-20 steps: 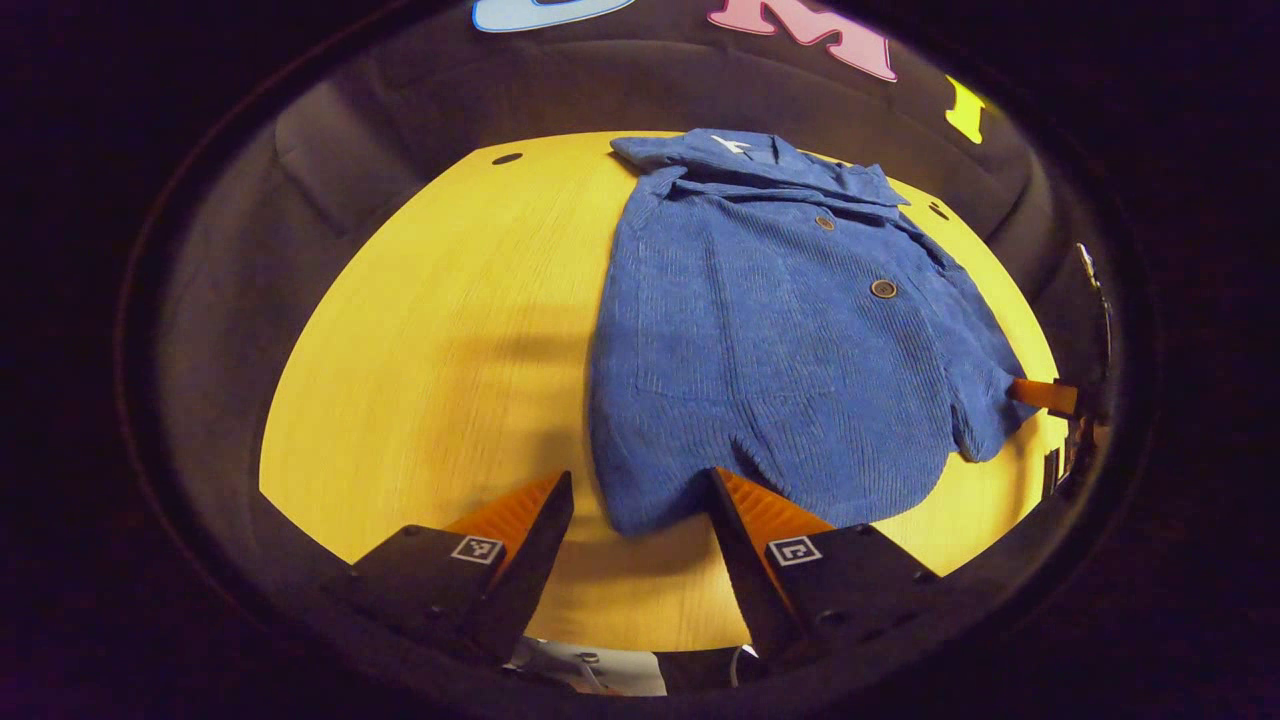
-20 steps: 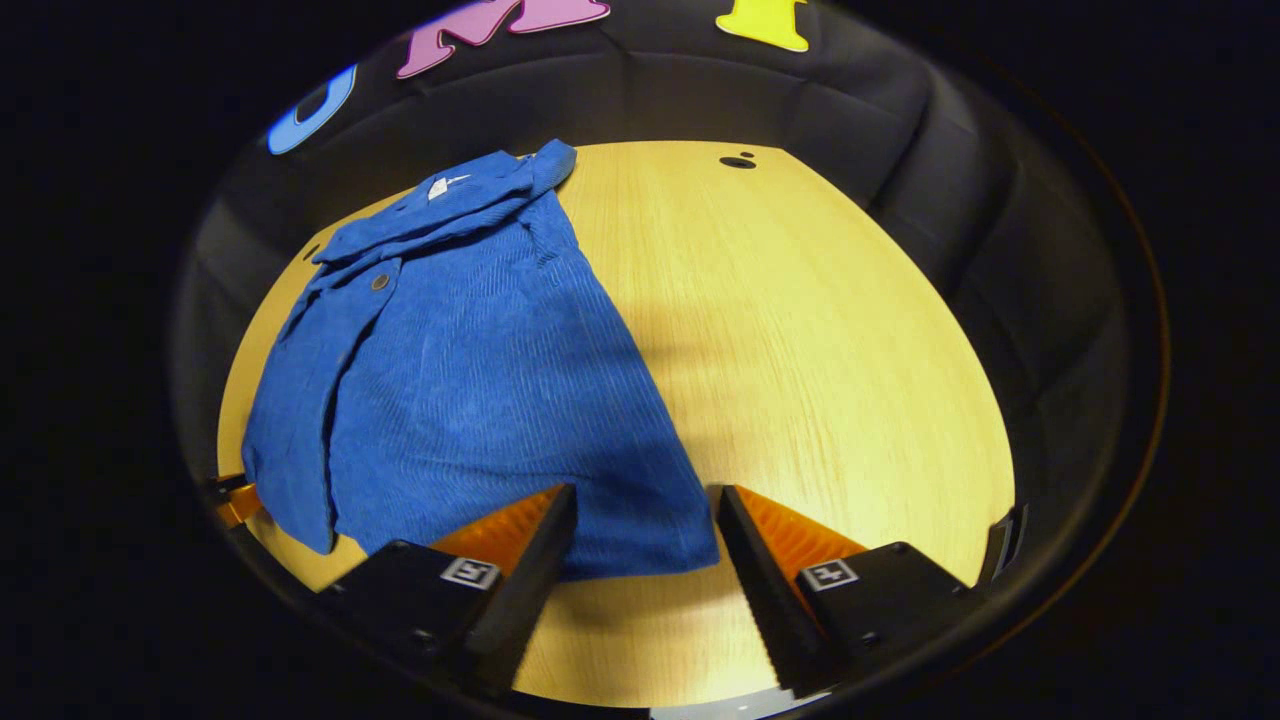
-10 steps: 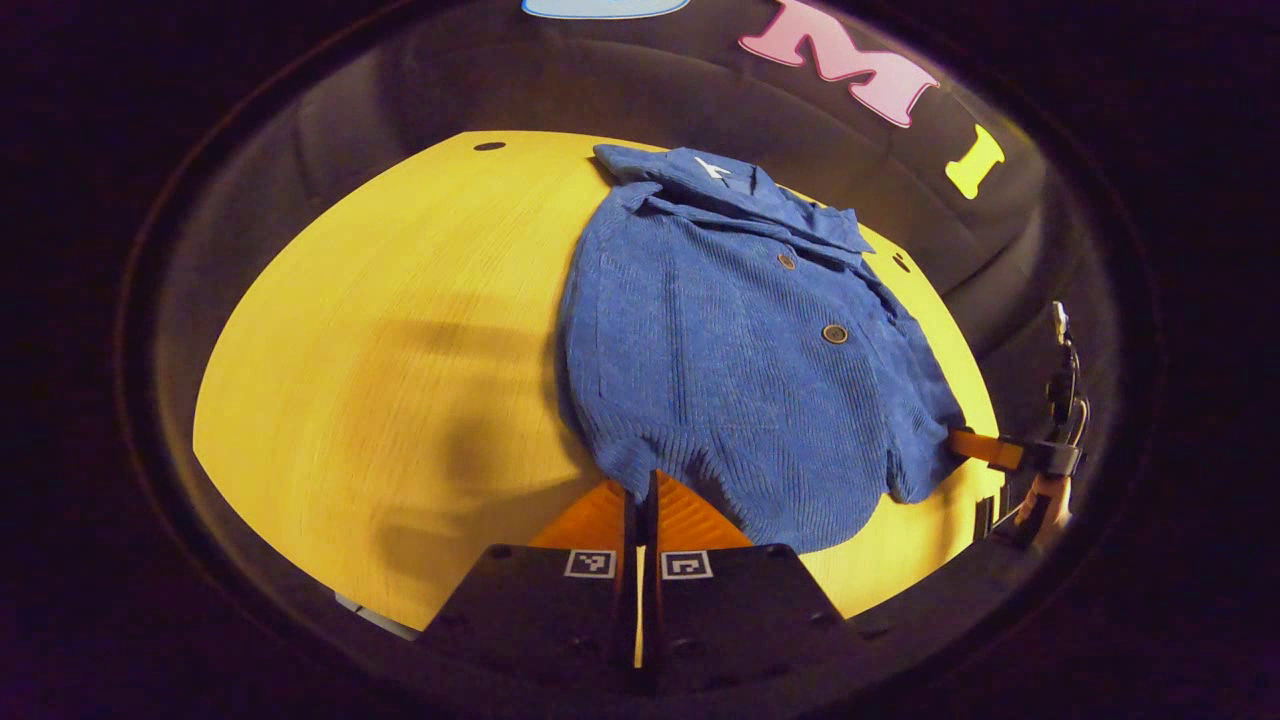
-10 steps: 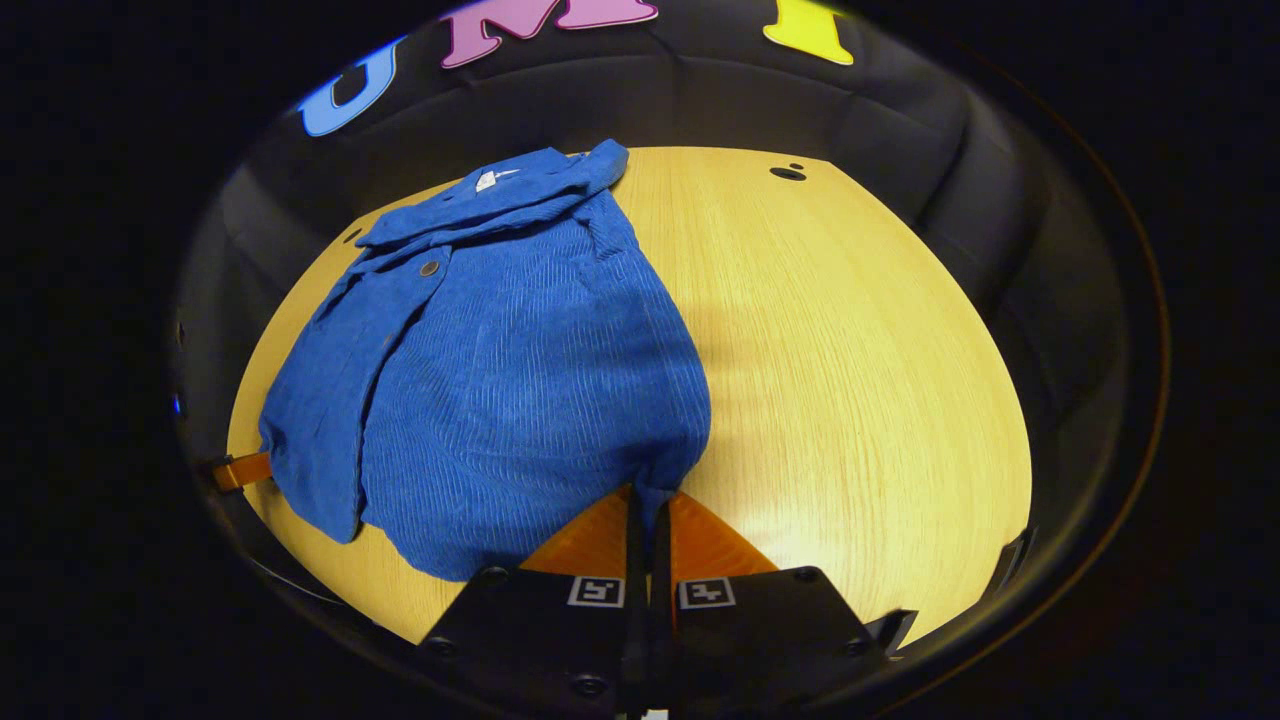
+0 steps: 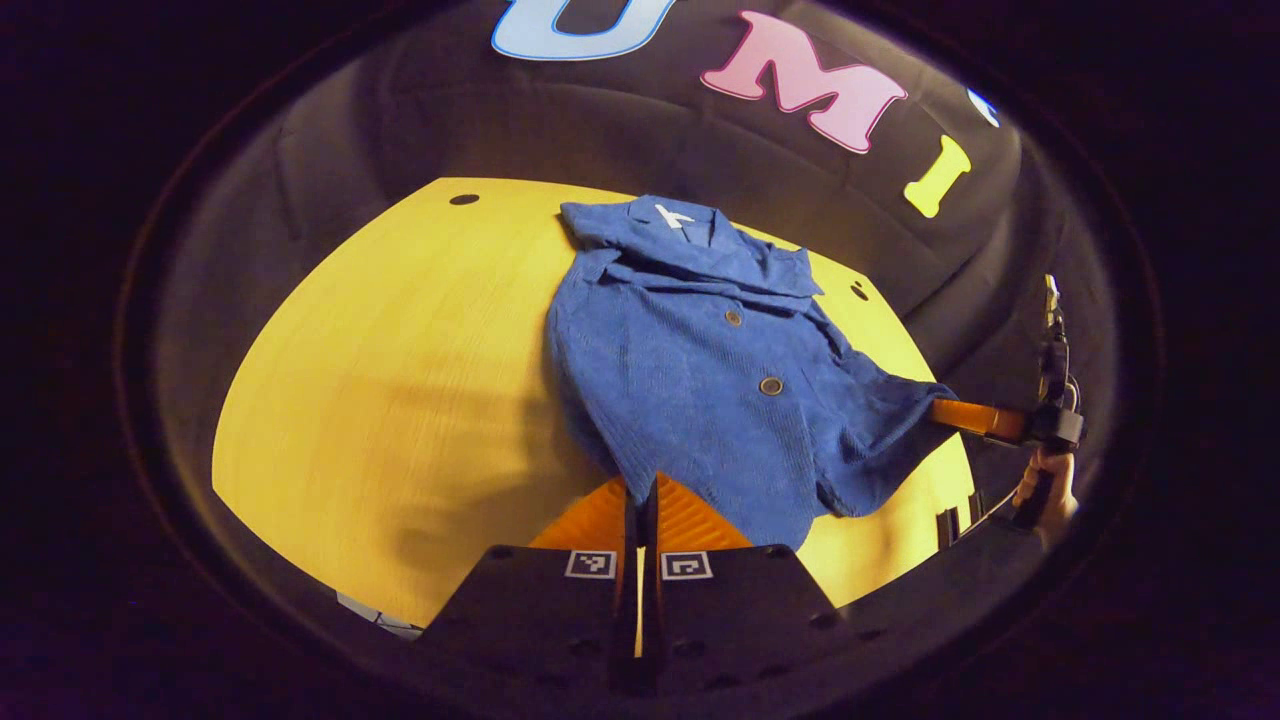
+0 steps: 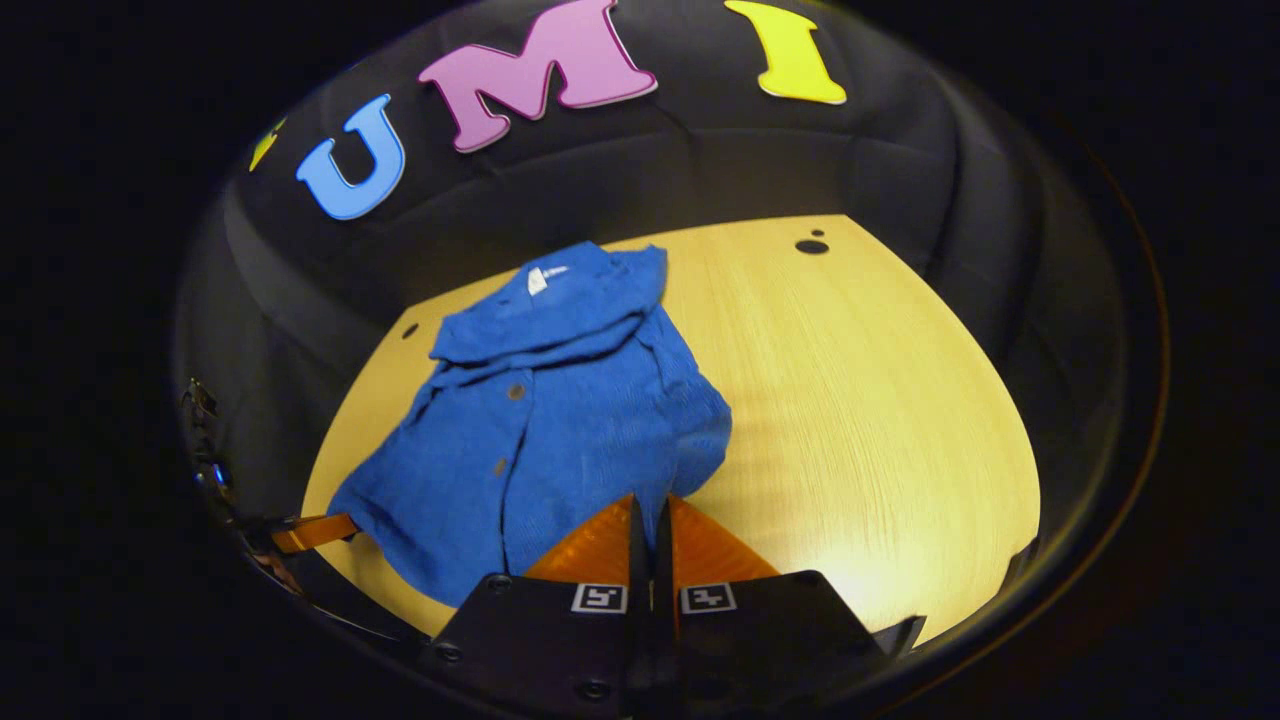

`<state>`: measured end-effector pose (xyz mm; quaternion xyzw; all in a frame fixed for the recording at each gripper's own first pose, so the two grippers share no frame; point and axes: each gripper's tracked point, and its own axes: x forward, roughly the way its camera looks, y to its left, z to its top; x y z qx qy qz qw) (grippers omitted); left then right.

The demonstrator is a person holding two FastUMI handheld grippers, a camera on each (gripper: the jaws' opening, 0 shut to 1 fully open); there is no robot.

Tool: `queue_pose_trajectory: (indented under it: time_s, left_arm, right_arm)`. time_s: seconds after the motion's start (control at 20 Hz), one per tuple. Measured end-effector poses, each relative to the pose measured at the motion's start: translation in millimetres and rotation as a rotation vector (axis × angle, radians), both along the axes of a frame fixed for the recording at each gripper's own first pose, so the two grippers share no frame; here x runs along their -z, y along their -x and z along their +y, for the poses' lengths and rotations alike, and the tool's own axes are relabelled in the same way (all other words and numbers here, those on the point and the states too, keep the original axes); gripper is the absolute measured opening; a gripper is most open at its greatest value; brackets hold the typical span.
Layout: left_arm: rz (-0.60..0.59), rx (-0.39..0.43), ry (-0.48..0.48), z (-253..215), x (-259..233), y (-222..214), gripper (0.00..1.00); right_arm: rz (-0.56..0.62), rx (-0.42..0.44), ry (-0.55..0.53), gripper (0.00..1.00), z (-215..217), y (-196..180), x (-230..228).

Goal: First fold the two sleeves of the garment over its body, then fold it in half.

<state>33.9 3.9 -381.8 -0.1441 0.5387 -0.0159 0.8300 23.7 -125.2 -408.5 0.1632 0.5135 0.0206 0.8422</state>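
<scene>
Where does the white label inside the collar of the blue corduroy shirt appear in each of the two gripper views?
Left gripper view: white label sits at the top of the blue corduroy shirt, just above centre.
Right gripper view: the label lies at the shirt's top, left of centre.
Shared landmark: the dark hole in the wooden table, left of the collar in the left gripper view, right of it in the other.

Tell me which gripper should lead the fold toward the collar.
Neither alone, I'd say: left gripper and right gripper each pinch a hem corner of the blue shirt, lifted off the table; move together.
</scene>
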Motion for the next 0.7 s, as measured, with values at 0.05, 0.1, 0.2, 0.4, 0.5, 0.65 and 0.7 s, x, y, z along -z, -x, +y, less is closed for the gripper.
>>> queue_pose_trajectory:
  time_s: [0.05,0.1,0.2,0.4,0.5,0.65,0.7]
  left_arm:
    - [-0.023,-0.002,0.007,1.3,-9.0,-13.2,0.0]
    - [-0.049,-0.003,0.015,2.2,-17.5,-28.5,0.0]
    - [-0.101,0.004,0.027,4.8,-33.7,-62.4,0.0]
    - [-0.21,0.017,0.036,19.5,-64.3,-145.3,0.0]
    - [-0.26,0.013,0.034,30.1,-68.4,-191.3,0.0]
    - [-0.314,-0.005,0.01,52.1,-63.2,-259.4,0.0]
    - [-0.332,-0.011,0.0,60.6,-59.1,-278.7,0.0]
  right_arm:
    - [-0.02,-0.009,-0.013,0.05,5.8,-13.3,-9.4]
    - [-0.046,-0.022,-0.018,0.05,10.2,-30.9,-16.8]
    - [-0.094,-0.047,-0.024,0.05,18.7,-64.2,-29.5]
    - [-0.184,-0.052,-0.04,0.04,32.4,-144.3,-40.0]
    - [-0.224,-0.047,-0.027,0.04,30.7,-184.6,-37.6]
    - [-0.282,-0.037,0.002,0.04,23.8,-242.3,-31.2]
    - [-0.292,-0.027,0.005,0.05,21.2,-260.8,-27.1]
